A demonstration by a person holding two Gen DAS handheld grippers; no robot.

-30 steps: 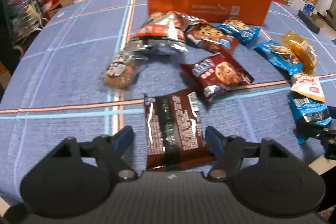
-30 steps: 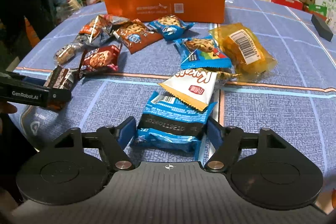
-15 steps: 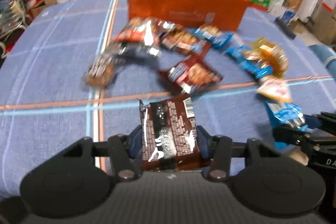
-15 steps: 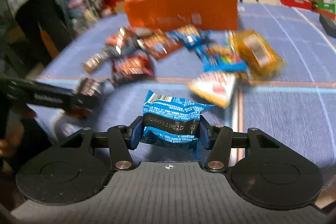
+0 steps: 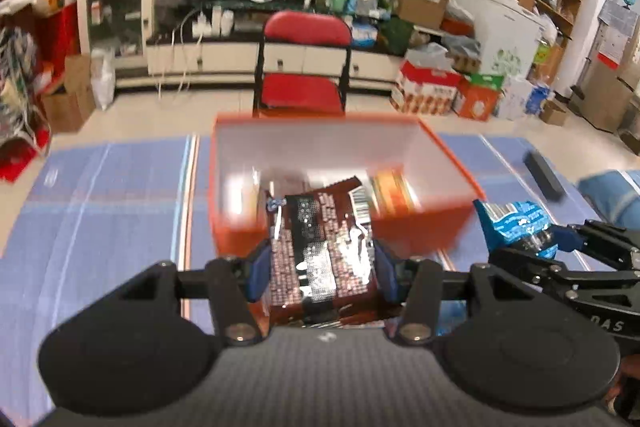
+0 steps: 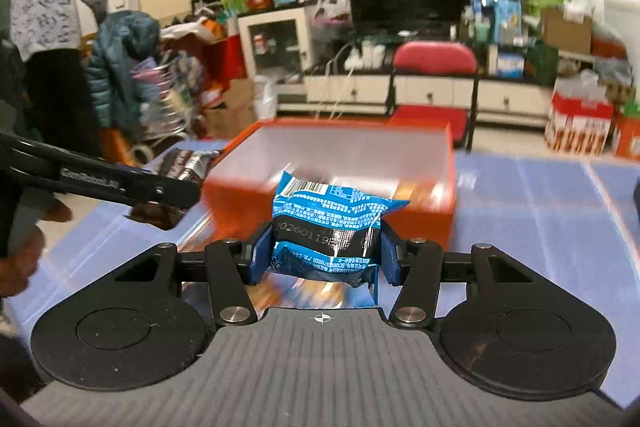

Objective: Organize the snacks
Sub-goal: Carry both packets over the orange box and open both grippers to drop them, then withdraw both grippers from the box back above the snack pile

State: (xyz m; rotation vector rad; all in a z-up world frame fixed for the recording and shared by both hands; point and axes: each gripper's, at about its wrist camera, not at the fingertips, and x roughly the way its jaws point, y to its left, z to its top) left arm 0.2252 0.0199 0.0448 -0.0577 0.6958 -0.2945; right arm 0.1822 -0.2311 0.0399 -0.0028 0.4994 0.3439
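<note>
A second ago both claws stood wide on the surface (image 5: 100,187), each straddling a packet lying flat. Since then we have closed the left claw (image 5: 320,273) on the brown packet (image 5: 320,247) and the right claw (image 6: 322,253) on the blue packet (image 6: 328,227), blue pads pressing both sides of each, and lifted them clear of the surface. Both now hang in front of the orange box (image 5: 432,227), whose white inside has come into view from above, at our 12 o'clock. The loose snacks have dropped out of sight below. In the left view the right claw with its blue packet (image 5: 516,225) has risen to 3 o'clock.
</note>
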